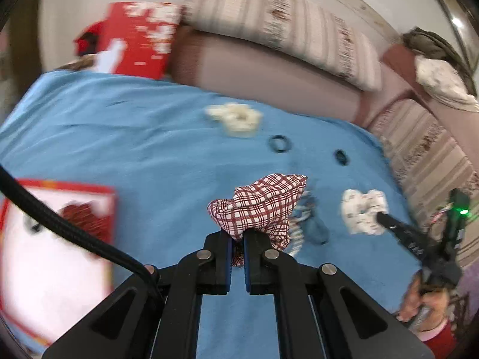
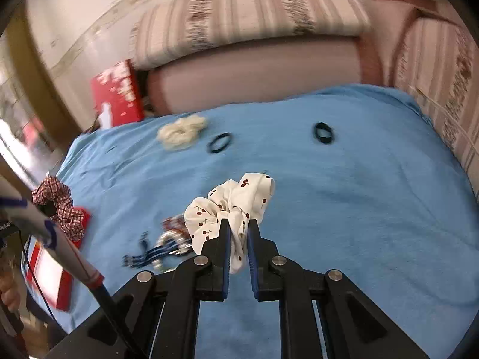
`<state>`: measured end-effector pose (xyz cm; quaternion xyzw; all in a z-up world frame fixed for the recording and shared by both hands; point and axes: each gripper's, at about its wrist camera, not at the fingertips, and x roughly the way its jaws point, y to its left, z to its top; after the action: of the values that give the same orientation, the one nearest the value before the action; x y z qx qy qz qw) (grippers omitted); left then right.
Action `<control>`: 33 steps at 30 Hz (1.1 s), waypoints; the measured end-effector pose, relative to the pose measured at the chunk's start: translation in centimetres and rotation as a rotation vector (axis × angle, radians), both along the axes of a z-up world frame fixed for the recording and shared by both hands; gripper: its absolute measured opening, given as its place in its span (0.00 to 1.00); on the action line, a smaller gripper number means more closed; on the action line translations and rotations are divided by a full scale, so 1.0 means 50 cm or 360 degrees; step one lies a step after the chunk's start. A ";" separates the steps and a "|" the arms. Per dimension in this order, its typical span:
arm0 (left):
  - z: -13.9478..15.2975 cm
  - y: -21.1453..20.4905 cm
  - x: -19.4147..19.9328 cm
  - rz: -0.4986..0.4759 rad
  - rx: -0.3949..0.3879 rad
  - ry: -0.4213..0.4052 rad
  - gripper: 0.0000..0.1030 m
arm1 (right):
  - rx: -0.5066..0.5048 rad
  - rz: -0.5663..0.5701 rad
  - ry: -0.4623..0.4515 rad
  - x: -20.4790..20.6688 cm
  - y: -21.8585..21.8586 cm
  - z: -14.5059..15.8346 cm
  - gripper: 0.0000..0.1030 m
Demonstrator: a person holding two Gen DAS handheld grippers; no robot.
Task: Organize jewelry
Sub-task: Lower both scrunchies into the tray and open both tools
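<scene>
While we hold both tools above the blue cloth (image 2: 344, 209):
Left gripper (image 1: 238, 239): our fingers are clamped tight on the checked scrunchie (image 1: 260, 206), which hangs clear of the cloth.
Right gripper (image 2: 238, 230): our fingers pinch the cherry scrunchie (image 2: 230, 203), also raised.
On the cloth: cream scrunchie (image 2: 182, 133) at the far side, two black bands (image 2: 220, 143) (image 2: 323, 133) near it and apart from each other, blue-and-white tangle (image 2: 161, 248) below the cherry scrunchie.
Red tray (image 1: 54, 257): at our left edge, white inside, something dark red in it, blurred.
Behind: striped cushions (image 2: 254, 9) and a red box (image 2: 116, 95).
</scene>
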<state>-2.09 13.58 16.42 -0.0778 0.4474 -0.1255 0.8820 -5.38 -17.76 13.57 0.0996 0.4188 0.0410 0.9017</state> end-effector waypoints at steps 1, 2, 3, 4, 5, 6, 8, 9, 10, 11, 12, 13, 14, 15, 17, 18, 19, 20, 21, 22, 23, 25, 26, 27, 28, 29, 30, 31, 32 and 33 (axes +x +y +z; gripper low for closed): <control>-0.001 0.031 -0.017 0.0046 0.0028 -0.0004 0.05 | -0.0006 0.0034 0.0000 -0.003 0.021 0.003 0.11; -0.006 0.071 -0.034 0.0107 0.0048 0.0000 0.05 | -0.0012 0.0068 0.0000 -0.006 0.042 0.005 0.11; -0.010 0.111 -0.048 0.0165 0.0049 0.0009 0.05 | -0.0016 0.0114 0.0001 -0.009 0.070 0.009 0.11; -0.013 0.138 -0.058 0.0202 0.0047 0.0016 0.05 | -0.0018 0.0167 0.0002 -0.012 0.103 0.011 0.11; -0.019 0.177 -0.071 0.0265 0.0054 0.0026 0.05 | -0.0017 0.0208 0.0004 -0.016 0.126 0.012 0.11; -0.024 0.214 -0.082 0.0330 0.0074 0.0033 0.05 | -0.0013 0.0264 0.0007 -0.020 0.161 0.014 0.11; -0.039 0.288 -0.104 0.0460 0.0143 0.0055 0.05 | -0.0007 0.0371 0.0013 -0.024 0.227 0.016 0.11; -0.047 0.316 -0.113 0.0502 0.0163 0.0068 0.05 | -0.0004 0.0446 0.0019 -0.026 0.274 0.016 0.11; -0.055 0.346 -0.123 0.0539 0.0177 0.0083 0.05 | -0.0002 0.0491 0.0023 -0.029 0.304 0.014 0.11; -0.064 0.376 -0.132 0.0576 0.0190 0.0099 0.05 | -0.0002 0.0546 0.0029 -0.030 0.339 0.013 0.11; -0.071 0.397 -0.137 0.0602 0.0202 0.0110 0.05 | -0.0003 0.0604 0.0035 -0.032 0.379 0.012 0.11; -0.081 0.423 -0.147 0.0636 0.0217 0.0124 0.05 | -0.0002 0.0664 0.0043 -0.034 0.419 0.011 0.11; -0.088 0.438 -0.153 0.0659 0.0222 0.0134 0.05 | 0.0001 0.0717 0.0053 -0.035 0.455 0.008 0.11; -0.094 0.456 -0.159 0.0681 0.0223 0.0144 0.05 | 0.0003 0.0756 0.0062 -0.039 0.483 0.006 0.11; -0.106 0.488 -0.171 0.0723 0.0217 0.0161 0.05 | 0.0004 0.0844 0.0082 -0.045 0.548 -0.002 0.11; -0.112 0.501 -0.175 0.0742 0.0220 0.0168 0.05 | 0.0001 0.0883 0.0090 -0.050 0.576 -0.007 0.11; -0.116 0.508 -0.177 0.0756 0.0227 0.0175 0.05 | -0.0006 0.0929 0.0100 -0.055 0.609 -0.014 0.11; -0.123 0.519 -0.183 0.0779 0.0234 0.0184 0.05 | -0.0012 0.0955 0.0106 -0.061 0.628 -0.017 0.11; -0.128 0.525 -0.185 0.0793 0.0237 0.0191 0.06 | -0.0023 0.0997 0.0115 -0.069 0.659 -0.025 0.11; -0.133 0.535 -0.190 0.0802 0.0239 0.0198 0.06 | -0.0031 0.1023 0.0123 -0.075 0.678 -0.031 0.11; -0.139 0.543 -0.195 0.0820 0.0248 0.0208 0.06 | -0.0037 0.1044 0.0132 -0.078 0.692 -0.037 0.11; -0.148 0.555 -0.197 0.0845 0.0265 0.0222 0.06 | -0.0039 0.1083 0.0163 -0.080 0.726 -0.056 0.11; -0.154 0.564 -0.197 0.0859 0.0263 0.0232 0.06 | -0.0040 0.1102 0.0185 -0.083 0.742 -0.068 0.11; -0.158 0.571 -0.197 0.0870 0.0254 0.0242 0.06 | -0.0046 0.1116 0.0206 -0.084 0.753 -0.079 0.11; -0.162 0.579 -0.198 0.0881 0.0244 0.0249 0.06 | -0.0051 0.1124 0.0219 -0.085 0.762 -0.084 0.11; -0.166 0.586 -0.199 0.0894 0.0231 0.0258 0.06 | -0.0058 0.1137 0.0235 -0.084 0.770 -0.093 0.11; -0.170 0.592 -0.201 0.0903 0.0225 0.0263 0.07 | -0.0069 0.1149 0.0250 -0.087 0.778 -0.104 0.11; -0.173 0.598 -0.202 0.0915 0.0221 0.0267 0.07 | -0.0083 0.1158 0.0263 -0.091 0.784 -0.112 0.11; -0.176 0.605 -0.203 0.0931 0.0220 0.0272 0.07 | -0.0093 0.1165 0.0273 -0.090 0.790 -0.121 0.11; -0.178 0.609 -0.204 0.0941 0.0215 0.0276 0.07 | -0.0108 0.1170 0.0285 -0.091 0.794 -0.131 0.12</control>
<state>-12.28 44.03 7.54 -0.1562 0.4863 0.1733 0.8420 -9.93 21.94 7.03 -0.0840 0.5048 0.3391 0.7894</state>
